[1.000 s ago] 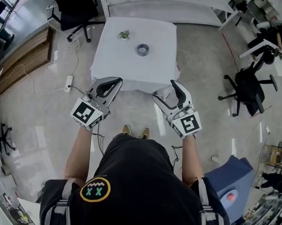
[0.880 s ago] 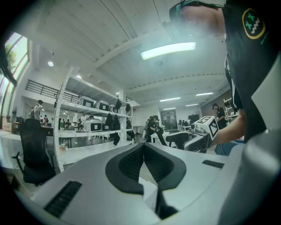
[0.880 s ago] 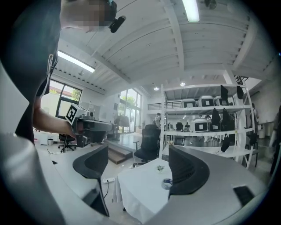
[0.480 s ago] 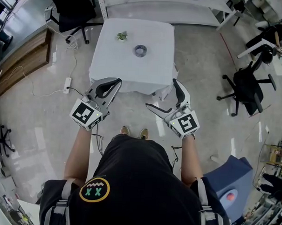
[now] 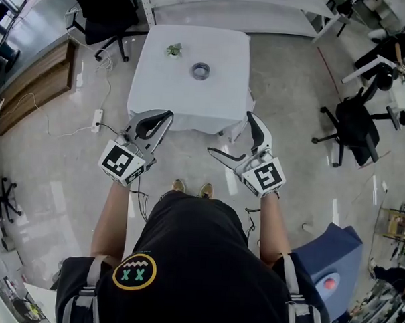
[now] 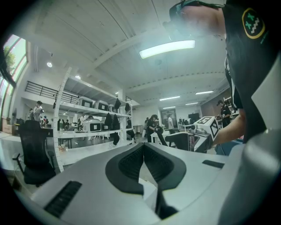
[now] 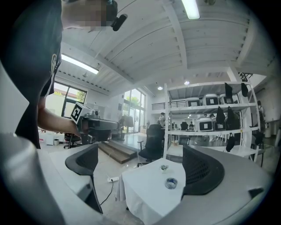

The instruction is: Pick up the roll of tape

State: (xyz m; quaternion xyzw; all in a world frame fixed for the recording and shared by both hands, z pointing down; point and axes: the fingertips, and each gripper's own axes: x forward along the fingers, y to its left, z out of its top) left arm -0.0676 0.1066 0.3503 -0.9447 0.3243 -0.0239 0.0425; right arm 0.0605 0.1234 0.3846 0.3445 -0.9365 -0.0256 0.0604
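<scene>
A grey roll of tape lies flat on the white-clothed table ahead of me; it also shows in the right gripper view as the roll of tape. Both grippers hover over the floor short of the table's near edge, pointing level at it. My left gripper is shut with nothing in it; in its own view the left gripper shows its pads pressed together. My right gripper has just been opening and stands wide open, nothing between its jaws; in its own view the right gripper frames the table.
A small green plant sits on the table's far left, behind the tape. Black office chairs stand to the right and at the far left. A power strip with cable lies on the floor left. A blue box stands near right.
The right gripper's jaws have spread from partly open to wide open. The left gripper has stayed shut and nearly still.
</scene>
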